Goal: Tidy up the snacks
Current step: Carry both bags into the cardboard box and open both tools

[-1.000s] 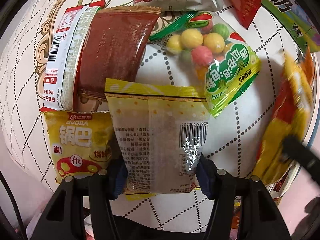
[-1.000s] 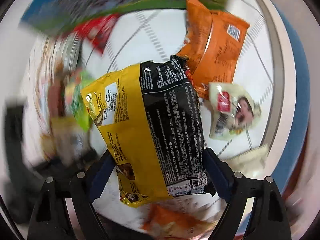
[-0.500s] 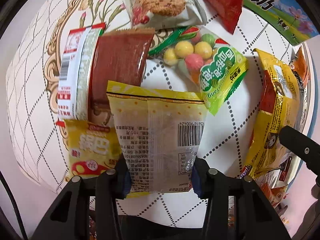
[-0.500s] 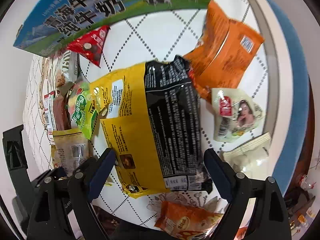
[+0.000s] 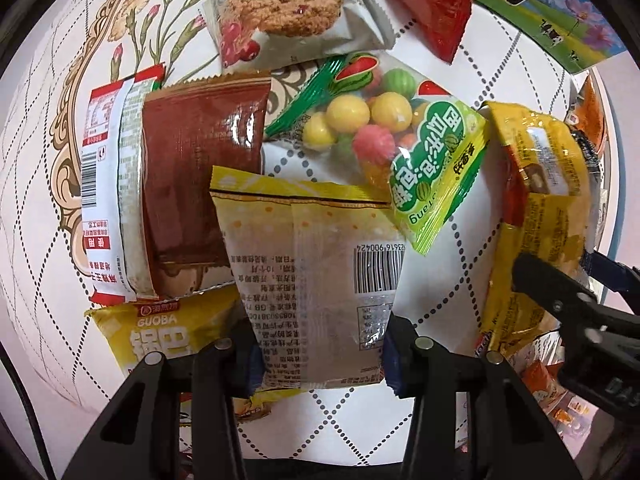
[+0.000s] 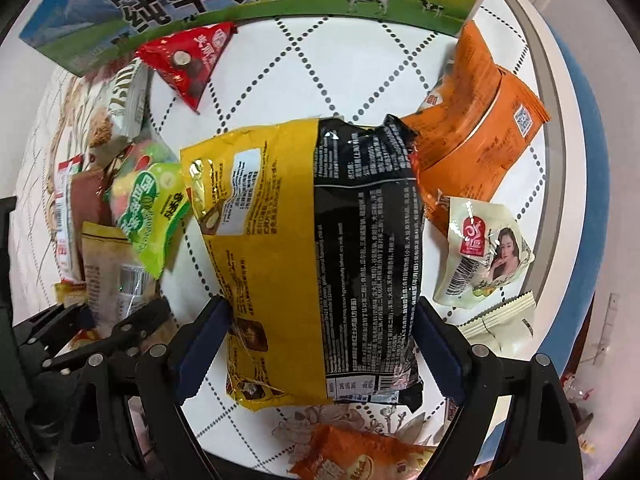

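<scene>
- The left gripper (image 5: 320, 360) has just been closing; its blue pads now press both sides of the pale yellow packet (image 5: 316, 280), where a second ago they stood clear.
- The right gripper (image 6: 324, 340), carrying the yellow-and-black bag (image 6: 312, 256), has moved closer to the green candy bag (image 6: 152, 216).

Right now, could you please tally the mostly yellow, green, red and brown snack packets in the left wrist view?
Yellow: 3 (pale yellow packet, Guoba packet, yellow and black bag)
Green: 1 (candy bag)
Red: 1 (triangular packet)
Brown: 1 (brown packet)
Total: 6
</scene>
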Demonstrator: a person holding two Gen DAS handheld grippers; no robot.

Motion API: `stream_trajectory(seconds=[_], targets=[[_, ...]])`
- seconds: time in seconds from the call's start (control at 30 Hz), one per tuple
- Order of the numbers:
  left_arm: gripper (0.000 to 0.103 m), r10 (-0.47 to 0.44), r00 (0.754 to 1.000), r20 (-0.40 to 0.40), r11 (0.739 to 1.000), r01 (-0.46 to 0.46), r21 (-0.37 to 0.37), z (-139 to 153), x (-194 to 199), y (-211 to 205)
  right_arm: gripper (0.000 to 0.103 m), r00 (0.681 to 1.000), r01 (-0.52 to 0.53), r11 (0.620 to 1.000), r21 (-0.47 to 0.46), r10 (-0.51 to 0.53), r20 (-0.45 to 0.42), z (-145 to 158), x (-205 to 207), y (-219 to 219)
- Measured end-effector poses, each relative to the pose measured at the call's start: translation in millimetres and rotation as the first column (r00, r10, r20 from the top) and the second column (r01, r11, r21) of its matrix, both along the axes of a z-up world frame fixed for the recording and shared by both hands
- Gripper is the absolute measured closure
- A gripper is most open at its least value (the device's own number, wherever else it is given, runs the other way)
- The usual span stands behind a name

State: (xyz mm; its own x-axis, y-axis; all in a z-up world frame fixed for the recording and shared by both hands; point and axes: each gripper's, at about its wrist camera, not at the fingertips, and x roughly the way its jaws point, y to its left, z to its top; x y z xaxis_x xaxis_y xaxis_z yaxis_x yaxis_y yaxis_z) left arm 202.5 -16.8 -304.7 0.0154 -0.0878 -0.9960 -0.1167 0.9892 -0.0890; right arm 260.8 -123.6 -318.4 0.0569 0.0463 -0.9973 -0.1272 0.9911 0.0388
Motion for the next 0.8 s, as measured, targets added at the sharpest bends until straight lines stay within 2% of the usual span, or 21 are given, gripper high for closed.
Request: stream_trajectory(seconds=[0.1,0.27,0.43,0.63,0.8], targets=[[0.061,0.007,1.000,0.008,1.000,-0.007,0.006,11,-3,4,0.015,1.000,0.018,1.000,0.007,-0.018,0.012,1,-5,5],[0.062,-0.009,1.000,0.016,1.000,0.009,0.024,32,-16,9,0.015,0.997,0.078,0.994,0.081,-0.079,0.007,16,-22,-19],[0.062,-0.030,0.998,0.060,0.999,0.029,0.021,68,-28,12,0.015,0.994,0.100,0.983,0.155,-0.104,0.016,34,-37,-28],[0.062,-0.049,0.991,0.124,0.998,0.055,-0.038,121,-20,13,0.015,0.993,0.092,0.971,0.221,-0.107,0.055,68,-41,-40],[0.062,-0.060,0.976,0.208,0.994,0.078,-0.079,175,3,18,0.015,0.987,0.078,0.955,0.287,-0.114,0.111,123,-18,-50]])
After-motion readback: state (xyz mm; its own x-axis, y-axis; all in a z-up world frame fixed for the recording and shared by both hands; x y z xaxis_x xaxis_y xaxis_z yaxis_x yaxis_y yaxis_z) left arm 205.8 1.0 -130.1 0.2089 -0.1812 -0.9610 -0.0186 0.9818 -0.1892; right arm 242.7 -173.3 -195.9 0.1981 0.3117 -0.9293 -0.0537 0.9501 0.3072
